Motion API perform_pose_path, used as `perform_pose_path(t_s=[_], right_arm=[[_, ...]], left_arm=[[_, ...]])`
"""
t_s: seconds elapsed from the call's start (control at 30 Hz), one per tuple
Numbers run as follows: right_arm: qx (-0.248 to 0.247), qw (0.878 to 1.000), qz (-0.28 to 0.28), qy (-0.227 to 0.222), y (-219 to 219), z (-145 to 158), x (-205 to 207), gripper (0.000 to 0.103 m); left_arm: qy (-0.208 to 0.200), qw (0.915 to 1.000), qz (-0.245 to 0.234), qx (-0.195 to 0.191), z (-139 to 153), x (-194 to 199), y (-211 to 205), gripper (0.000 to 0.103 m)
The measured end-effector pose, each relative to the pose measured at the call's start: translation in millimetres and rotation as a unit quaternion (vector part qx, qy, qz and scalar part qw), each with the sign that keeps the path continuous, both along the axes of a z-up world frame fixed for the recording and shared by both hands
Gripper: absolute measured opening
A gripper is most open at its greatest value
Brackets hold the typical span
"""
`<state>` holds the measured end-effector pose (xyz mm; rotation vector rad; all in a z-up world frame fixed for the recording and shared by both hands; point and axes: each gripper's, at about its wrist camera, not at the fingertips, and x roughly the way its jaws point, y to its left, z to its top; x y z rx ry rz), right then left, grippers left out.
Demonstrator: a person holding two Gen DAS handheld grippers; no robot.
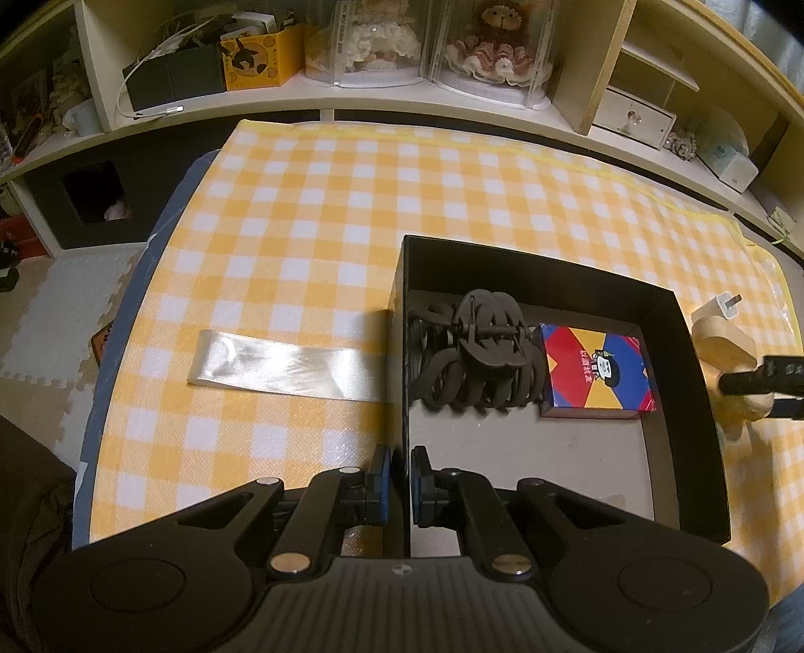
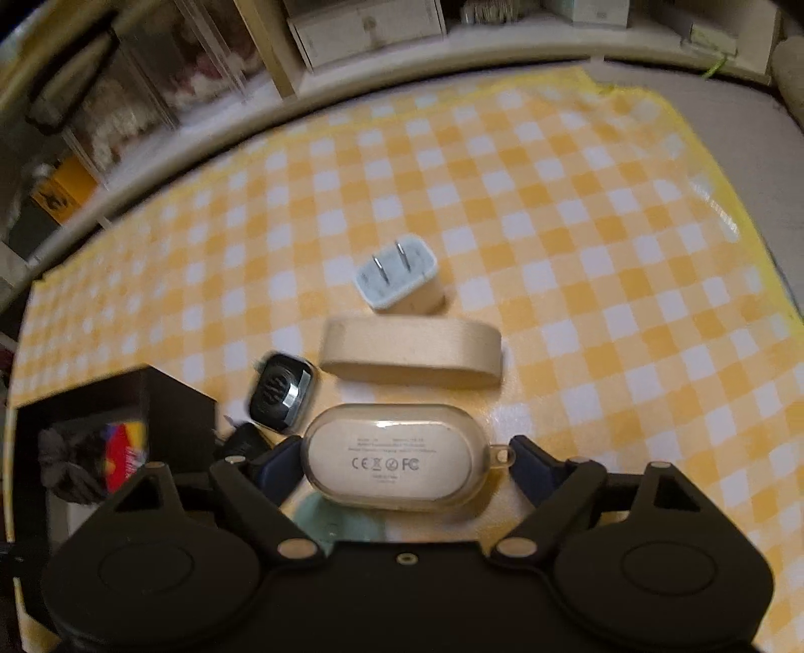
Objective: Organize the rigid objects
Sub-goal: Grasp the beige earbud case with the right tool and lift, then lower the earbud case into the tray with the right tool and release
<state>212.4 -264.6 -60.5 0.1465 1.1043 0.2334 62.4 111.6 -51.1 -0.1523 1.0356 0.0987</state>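
Observation:
A black open box [image 1: 693, 351] sits on the checked cloth; it holds a dark hair claw [image 1: 482, 351] and a colourful card pack [image 1: 598, 371]. My left gripper [image 1: 400, 482] is shut on the box's left wall. My right gripper [image 2: 402, 462] has its jaws around a beige earbud case in a clear cover [image 2: 397, 457], touching both sides; its fingers [image 1: 764, 376] show in the left wrist view. Beyond it lie a beige oval case [image 2: 412, 351], a white plug adapter [image 2: 402, 276] and a black car key [image 2: 281, 392]. The box corner [image 2: 171, 402] is at the left.
A shiny silver ribbon strip [image 1: 286, 369] lies on the cloth left of the box. Shelves with dolls in clear cases [image 1: 427, 45] and boxes run along the back. Foam floor mats [image 1: 55, 321] lie beyond the table's left edge.

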Motion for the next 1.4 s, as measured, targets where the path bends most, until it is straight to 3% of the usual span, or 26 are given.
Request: perform_pose_path(t_s=[0.27, 0.4, 0.7, 0.8, 0.93, 1.0, 1.1, 1.23, 1.4], right_arm=[[0.094, 0.994, 0.043, -0.023, 22, 41, -36, 0.088], [0.115, 0.99, 0.075, -0.019, 42, 53, -50, 0.088], [0.103, 0.985, 0.137, 0.029, 106, 46, -71, 0.088], [0.061, 0.976, 0.208, 0.006, 128, 46, -80, 0.088], [-0.032, 0.94, 0.337, -0.039, 151, 48, -83, 0.088], [-0.072, 0.915, 0.393, -0.051, 158, 46, -81, 0.088], [-0.127, 0.868, 0.477, -0.057, 163, 39, -79, 0.088], [-0.178, 0.79, 0.584, -0.057, 168, 36, -81, 0.088], [-0.2, 0.725, 0.658, -0.04, 173, 33, -86, 0.088]], left_arm=[[0.0, 1.0, 0.0, 0.0, 0, 0, 0, 0.008], [0.0, 1.0, 0.0, 0.0, 0, 0, 0, 0.008], [0.0, 1.0, 0.001, -0.001, -1, 0, 2, 0.008], [0.0, 1.0, 0.001, -0.002, -1, 0, 1, 0.009], [-0.001, 1.0, 0.0, -0.002, -1, 0, 1, 0.008], [-0.001, 1.0, 0.001, -0.003, -1, 0, 1, 0.009], [0.0, 1.0, 0.002, -0.004, 0, 0, 1, 0.008], [0.001, 1.0, 0.003, -0.008, -1, 2, 1, 0.009], [0.001, 0.9999, 0.004, -0.013, -2, 3, 3, 0.009]])
